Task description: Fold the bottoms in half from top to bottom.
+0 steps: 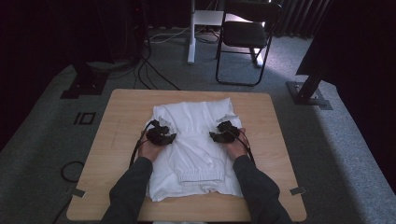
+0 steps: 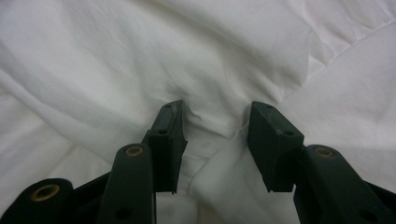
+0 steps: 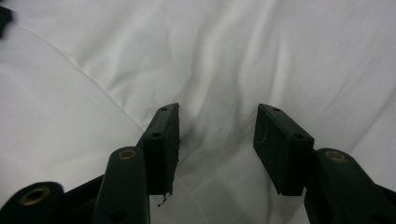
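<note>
A white garment (image 1: 194, 149), partly folded with its ribbed hem toward six o'clock, lies across the middle of the wooden tabletop (image 1: 275, 154), flat so it can be folded further. The left claw (image 1: 161, 135) sits on the cloth at about nine o'clock of the garment's centre, the right claw (image 1: 226, 133) at about three o'clock, mirrored, probably to lift both sides evenly. Each claw is spread, tips pressed into the fabric with a small ridge of cloth bunched between them, seemingly ready to pinch.
</note>
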Motion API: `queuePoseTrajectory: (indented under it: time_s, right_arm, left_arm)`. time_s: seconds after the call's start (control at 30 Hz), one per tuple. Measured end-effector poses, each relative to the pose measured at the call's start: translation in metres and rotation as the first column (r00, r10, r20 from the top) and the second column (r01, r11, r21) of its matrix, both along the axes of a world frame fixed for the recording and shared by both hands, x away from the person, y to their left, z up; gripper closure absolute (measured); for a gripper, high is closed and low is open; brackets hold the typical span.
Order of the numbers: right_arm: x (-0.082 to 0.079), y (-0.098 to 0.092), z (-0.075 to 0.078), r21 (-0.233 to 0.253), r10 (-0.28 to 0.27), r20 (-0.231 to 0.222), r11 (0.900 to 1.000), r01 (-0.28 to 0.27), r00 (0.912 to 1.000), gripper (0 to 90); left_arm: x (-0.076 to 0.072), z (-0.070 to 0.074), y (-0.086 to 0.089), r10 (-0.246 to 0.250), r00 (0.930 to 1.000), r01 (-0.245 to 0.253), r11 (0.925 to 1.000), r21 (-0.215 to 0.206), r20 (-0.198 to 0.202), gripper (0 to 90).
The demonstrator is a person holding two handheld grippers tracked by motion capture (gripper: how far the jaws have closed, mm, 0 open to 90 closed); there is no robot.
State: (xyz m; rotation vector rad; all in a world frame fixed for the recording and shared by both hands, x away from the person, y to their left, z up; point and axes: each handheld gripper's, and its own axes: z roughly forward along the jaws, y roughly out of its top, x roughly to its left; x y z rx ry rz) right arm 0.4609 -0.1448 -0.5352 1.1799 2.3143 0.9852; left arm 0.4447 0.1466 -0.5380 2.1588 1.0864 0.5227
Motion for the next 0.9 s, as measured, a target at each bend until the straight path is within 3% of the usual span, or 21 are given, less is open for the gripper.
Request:
queuePoseTrajectory:
  time_s: [0.07, 0.17, 0.43, 0.67, 0.9]
  right_arm:
    - [0.002, 0.001, -0.011, 0.003, -0.008, -0.030, 1.000, 0.008, 0.9995, 48.8]
    - [-0.001, -0.003, -0.015, 0.054, -0.022, -0.028, 0.998, 0.024, 0.9994, 48.9]
    - [-0.021, -0.007, -0.017, 0.058, -0.008, -0.018, 0.998, 0.009, 0.9998, 49.1]
    - [-0.062, -0.015, -0.019, 0.058, 0.014, -0.012, 0.998, -0.013, 0.9998, 49.1]
    - [-0.092, -0.019, -0.019, 0.048, 0.024, -0.011, 0.999, -0.023, 0.9997, 49.2]
  left_arm:
    - [-0.001, -0.004, 0.001, 0.000, 1.0000, 0.000, 0.9999, -0.012, 0.000, 56.3]
    - [-0.003, -0.005, 0.005, 0.006, 0.9996, -0.007, 0.9984, -0.056, -0.028, 56.3]
    - [-0.022, -0.009, 0.010, -0.024, 0.9993, 0.021, 0.9952, -0.096, -0.029, 56.3]
    - [-0.056, -0.011, 0.009, -0.066, 0.9975, 0.063, 0.9924, -0.105, -0.024, 56.3]
    - [-0.085, -0.014, 0.010, -0.092, 0.9956, 0.089, 0.9888, -0.120, -0.019, 56.3]
